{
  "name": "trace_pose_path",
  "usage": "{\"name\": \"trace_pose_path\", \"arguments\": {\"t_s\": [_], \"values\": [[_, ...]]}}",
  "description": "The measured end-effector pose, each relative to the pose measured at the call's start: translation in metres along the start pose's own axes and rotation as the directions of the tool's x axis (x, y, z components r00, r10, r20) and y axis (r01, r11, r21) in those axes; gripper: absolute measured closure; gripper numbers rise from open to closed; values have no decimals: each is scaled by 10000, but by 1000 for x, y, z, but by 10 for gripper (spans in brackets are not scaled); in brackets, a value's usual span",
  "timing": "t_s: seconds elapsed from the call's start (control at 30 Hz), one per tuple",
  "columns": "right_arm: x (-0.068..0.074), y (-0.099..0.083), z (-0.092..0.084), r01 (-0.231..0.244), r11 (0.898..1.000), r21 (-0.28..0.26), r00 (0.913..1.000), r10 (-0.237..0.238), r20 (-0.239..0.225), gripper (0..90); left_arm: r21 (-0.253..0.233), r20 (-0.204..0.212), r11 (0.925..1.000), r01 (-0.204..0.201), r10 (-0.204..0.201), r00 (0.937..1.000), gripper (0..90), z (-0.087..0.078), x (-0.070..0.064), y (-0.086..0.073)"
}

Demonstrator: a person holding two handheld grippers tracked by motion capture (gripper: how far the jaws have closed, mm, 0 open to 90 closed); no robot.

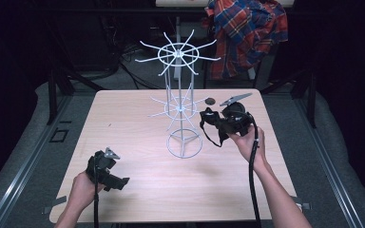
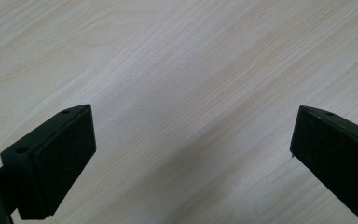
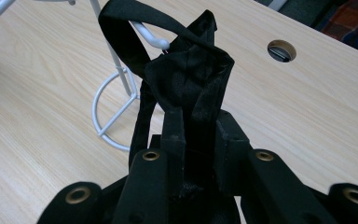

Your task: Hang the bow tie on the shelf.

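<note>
**Asker:** Strap (image 3: 135, 28) first, please — where is it, and what holds it?

**Describer:** It is black webbing, attached to a small black fabric item (image 3: 191, 79), perhaps a pouch or bag. The right tool (image 1: 218, 124) has its jaws closed on that fabric. In the right gripper view a loop of the strap goes over the rounded tip of a white hook (image 3: 153, 39) on the wire rack (image 1: 180, 80).

**Asker:** What is the rack like?

**Describer:** White wire, standing near the middle of the wooden table (image 1: 138, 190). It has a ring base (image 1: 184, 145), a thin post, and two tiers of arms that spread out like spokes. The strap sits at the lower tier, on the side nearest the right hand (image 1: 247, 142).

**Asker:** Why hold the fabric and not the strap itself?

**Describer:** My guess is that pinching the body leaves the loop free and open, so it can slide onto the hook. Whether the loop is fully seated I cannot tell.

**Asker:** And the other hand?

**Describer:** The left tool (image 1: 105, 171) rests low at the near left of the table, well apart from the rack. Its jaws stand wide apart with nothing between them, just bare wood below. It seems parked out of the way.

**Asker:** Anything else around?

**Describer:** A round cable hole (image 3: 281, 50) in the table beyond the pouch, and a red and blue plaid shirt (image 1: 247, 33) hanging behind the table.
</note>
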State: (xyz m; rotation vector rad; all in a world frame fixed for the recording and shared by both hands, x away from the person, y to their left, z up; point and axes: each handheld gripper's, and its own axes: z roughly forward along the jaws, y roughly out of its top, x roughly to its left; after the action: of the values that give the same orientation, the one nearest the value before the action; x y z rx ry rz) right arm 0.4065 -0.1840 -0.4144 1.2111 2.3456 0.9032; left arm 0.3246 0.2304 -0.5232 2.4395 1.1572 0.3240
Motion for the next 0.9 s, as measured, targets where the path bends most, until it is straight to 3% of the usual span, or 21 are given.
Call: {"name": "trace_pose_path", "arguments": {"t_s": [0.57,0.77,0.9], "values": [[10,2,21,165,9996,208,9998,-162,-108,762,4,118,10000,-65,65,9999,2,3,0,2],[14,1,28,76,9998,159,9996,-71,-277,760,-94,85,9999,42,-41,10000,2,0,1,-1],[15,1,32,0,9999,157,9991,6,-425,760,22,96,9999,-104,103,9999,2,1,0,0]]}}
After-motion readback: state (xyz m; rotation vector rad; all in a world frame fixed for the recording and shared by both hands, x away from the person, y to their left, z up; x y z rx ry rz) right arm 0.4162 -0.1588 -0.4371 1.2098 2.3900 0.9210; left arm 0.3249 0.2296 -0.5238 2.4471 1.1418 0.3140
